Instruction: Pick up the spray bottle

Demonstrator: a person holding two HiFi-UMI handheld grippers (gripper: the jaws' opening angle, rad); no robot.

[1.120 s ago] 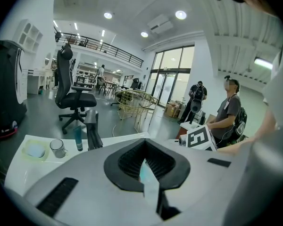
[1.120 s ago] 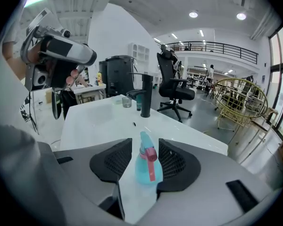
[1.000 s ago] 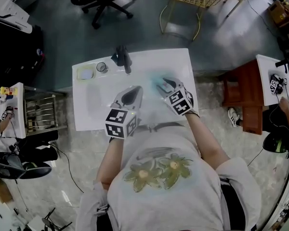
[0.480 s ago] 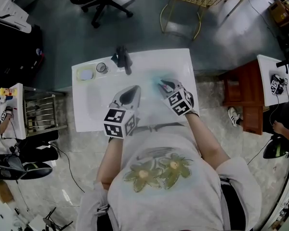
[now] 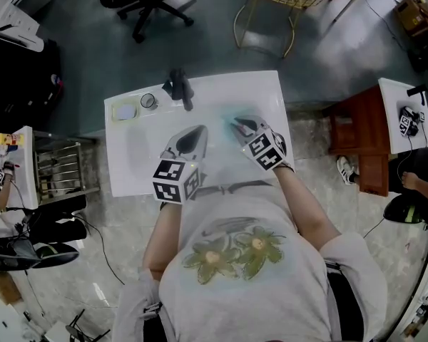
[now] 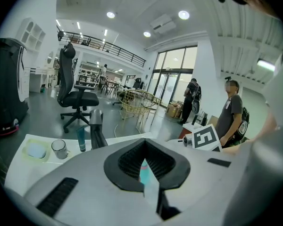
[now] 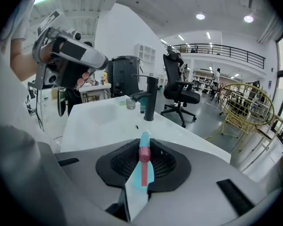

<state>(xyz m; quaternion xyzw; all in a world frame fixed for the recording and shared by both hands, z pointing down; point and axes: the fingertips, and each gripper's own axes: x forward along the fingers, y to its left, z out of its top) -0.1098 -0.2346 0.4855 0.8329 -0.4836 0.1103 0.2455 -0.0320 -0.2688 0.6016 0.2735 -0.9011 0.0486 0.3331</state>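
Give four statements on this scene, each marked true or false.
1. The teal spray bottle with pink trim stands between the right hand-held gripper's jaws. True; the jaws are closing on it.
2. The black faucet stands on the floor. False: it stands at the white table's far edge.
3. The clear glass cup sits beside the pale green dish. True.
4. The left hand-held gripper holds the cup. False: it rests on the table, apart.

In the right gripper view the spray bottle's (image 7: 144, 169) lower body was hidden behind the grey shell of the right gripper (image 7: 143, 153) — its jaws closing on the bottle — and from the head view only a blurred teal sliver showed at that gripper's 10 o'clock, its shape untellable.
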